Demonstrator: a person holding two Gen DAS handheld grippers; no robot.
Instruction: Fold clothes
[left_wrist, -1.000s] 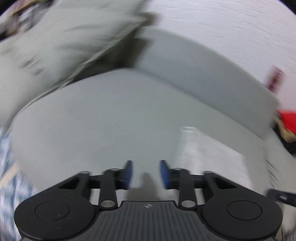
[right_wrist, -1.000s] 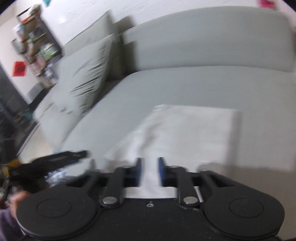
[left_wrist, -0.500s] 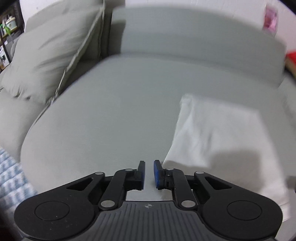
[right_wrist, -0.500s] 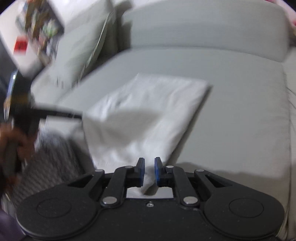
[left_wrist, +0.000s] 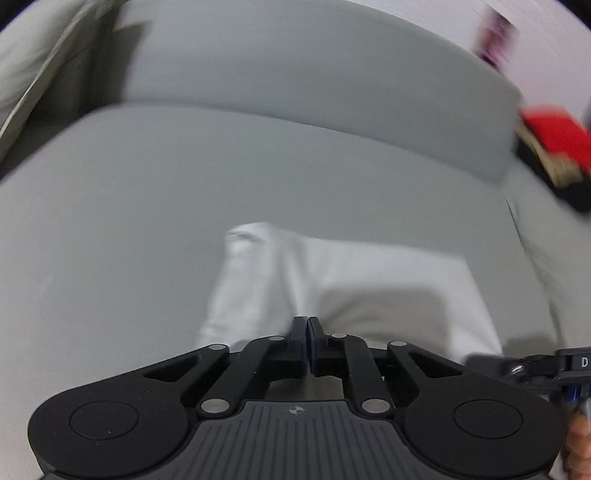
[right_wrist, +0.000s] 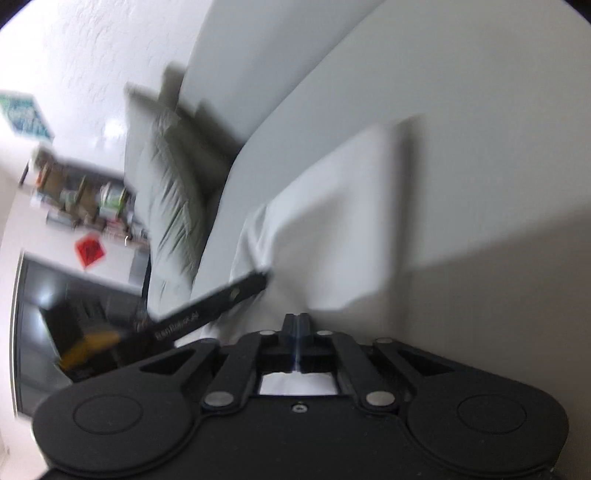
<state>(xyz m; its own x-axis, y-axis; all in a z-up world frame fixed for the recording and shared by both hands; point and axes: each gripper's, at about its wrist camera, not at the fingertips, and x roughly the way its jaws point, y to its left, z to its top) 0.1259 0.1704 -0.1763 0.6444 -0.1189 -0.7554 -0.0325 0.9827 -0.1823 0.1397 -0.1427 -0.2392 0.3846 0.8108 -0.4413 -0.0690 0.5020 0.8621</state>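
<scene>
on grey sofa (left_wrist: 155, 206), blurred white cloth (left_wrist: 369, 280).

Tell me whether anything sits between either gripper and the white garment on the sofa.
Nothing visible does. The left gripper and the right gripper both have their jaws closed right at the near edge of the white garment, which lies on the grey sofa seat. Whether cloth is pinched cannot be told.

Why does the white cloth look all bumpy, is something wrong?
Nothing looks broken. The white cloth lies on the grey sofa, bunched near both grippers because the left gripper and right gripper pinch its near edge.
</scene>
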